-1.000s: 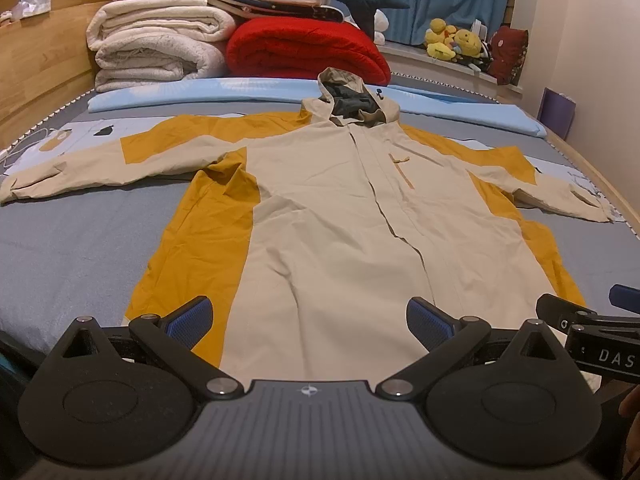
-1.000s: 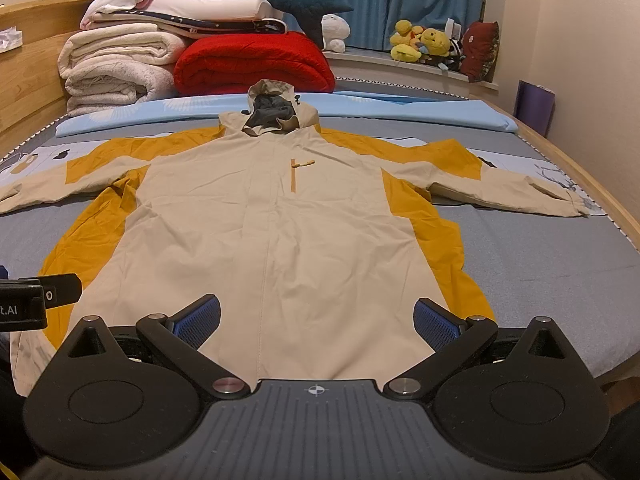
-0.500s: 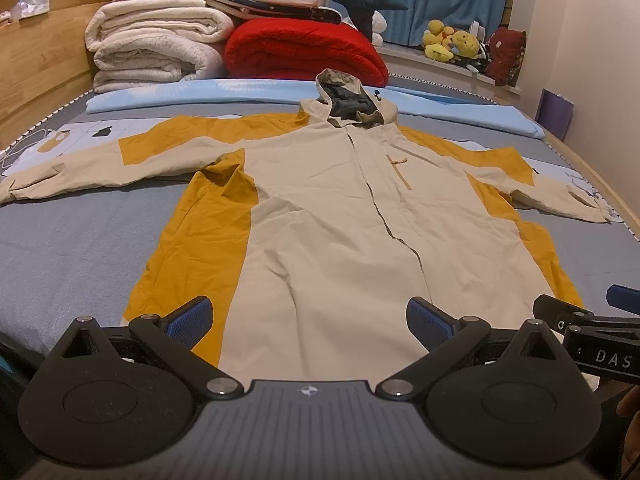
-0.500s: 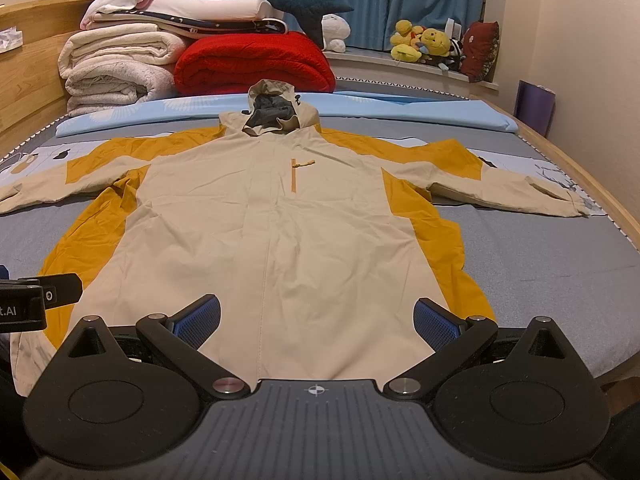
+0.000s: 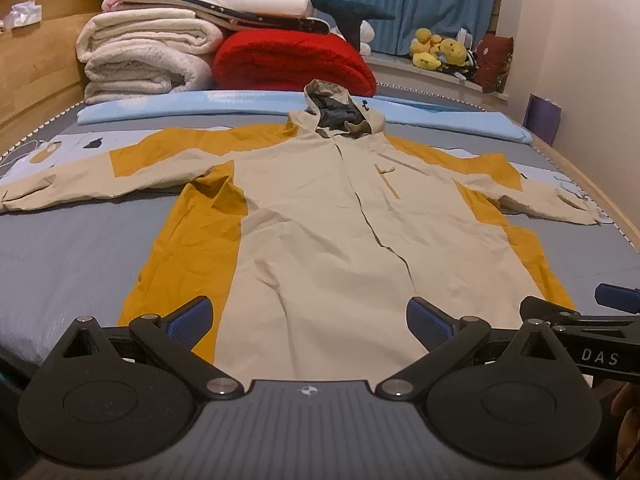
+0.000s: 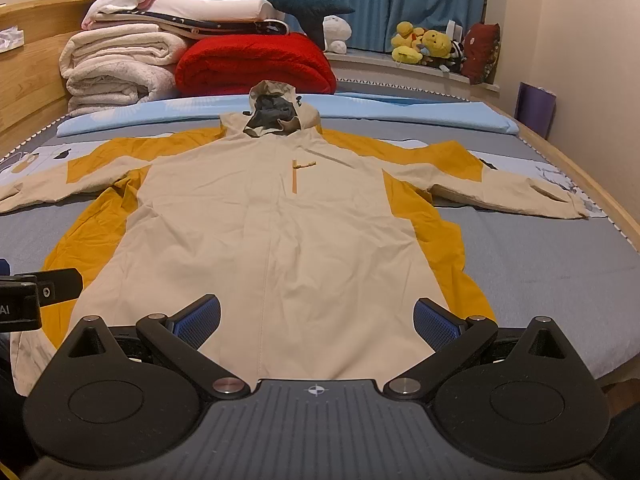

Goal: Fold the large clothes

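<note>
Fingers (image 5: 188, 322) of the left gripper (image 5: 310, 318) and right gripper (image 6: 316, 318) stand wide, holding nothing, at the lower frame over the hem. With the jacket (image 6: 276, 232) flat on the bed (image 6: 560, 264), I would take each sleeve (image 6: 516, 196) inward first.

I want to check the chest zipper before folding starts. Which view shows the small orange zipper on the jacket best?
The right wrist view: the orange chest zipper sits near the middle of the picture, upright, with its pull tab clear. In the left wrist view the same zipper lies right of centre, slanted and thinner on the jacket.
</note>
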`<state>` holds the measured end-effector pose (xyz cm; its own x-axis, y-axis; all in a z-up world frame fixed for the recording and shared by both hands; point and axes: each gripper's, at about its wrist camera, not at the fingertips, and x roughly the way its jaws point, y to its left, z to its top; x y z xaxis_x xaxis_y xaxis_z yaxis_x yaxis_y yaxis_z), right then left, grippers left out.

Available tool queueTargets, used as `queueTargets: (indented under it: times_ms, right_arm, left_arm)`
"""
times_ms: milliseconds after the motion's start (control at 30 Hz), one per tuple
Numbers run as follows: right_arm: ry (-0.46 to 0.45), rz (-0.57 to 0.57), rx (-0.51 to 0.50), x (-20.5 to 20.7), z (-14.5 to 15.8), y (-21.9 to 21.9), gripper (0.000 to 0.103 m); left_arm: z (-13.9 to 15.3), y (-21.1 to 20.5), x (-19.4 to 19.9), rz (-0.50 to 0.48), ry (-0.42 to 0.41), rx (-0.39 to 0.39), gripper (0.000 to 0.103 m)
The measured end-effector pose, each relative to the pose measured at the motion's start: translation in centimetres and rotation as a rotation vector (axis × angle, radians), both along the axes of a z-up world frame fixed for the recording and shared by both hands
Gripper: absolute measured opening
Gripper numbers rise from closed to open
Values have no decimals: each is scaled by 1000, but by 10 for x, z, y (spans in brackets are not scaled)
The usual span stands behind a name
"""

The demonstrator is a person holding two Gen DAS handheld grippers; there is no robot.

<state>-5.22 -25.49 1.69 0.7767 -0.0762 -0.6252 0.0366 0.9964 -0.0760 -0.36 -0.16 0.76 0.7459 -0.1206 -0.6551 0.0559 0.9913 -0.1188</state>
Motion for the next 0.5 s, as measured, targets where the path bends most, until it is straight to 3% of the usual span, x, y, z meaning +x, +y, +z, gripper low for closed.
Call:
queueTargets:
  times_ms: [133, 233, 300, 400, 500]
  right_arm:
    - [-19, 7, -4, -2, 1, 1, 99]
    - [-57, 4, -14, -5, 5, 0, 96]
    - [-113, -4, -32, -9, 9, 0, 95]
    - [-200, -12, -63, -14, 16, 1, 95]
    - [-237, -29, -94, -15, 20, -2, 95]
  left_arm:
    - [2, 0, -3, 1, -17, 6, 102]
    - [5, 0, -4, 1, -46, 20, 94]
    - [7, 1, -5, 5, -74, 32, 78]
    - [12, 3, -6, 0, -105, 41, 69]
    - [23, 7, -2, -15, -132, 32, 67]
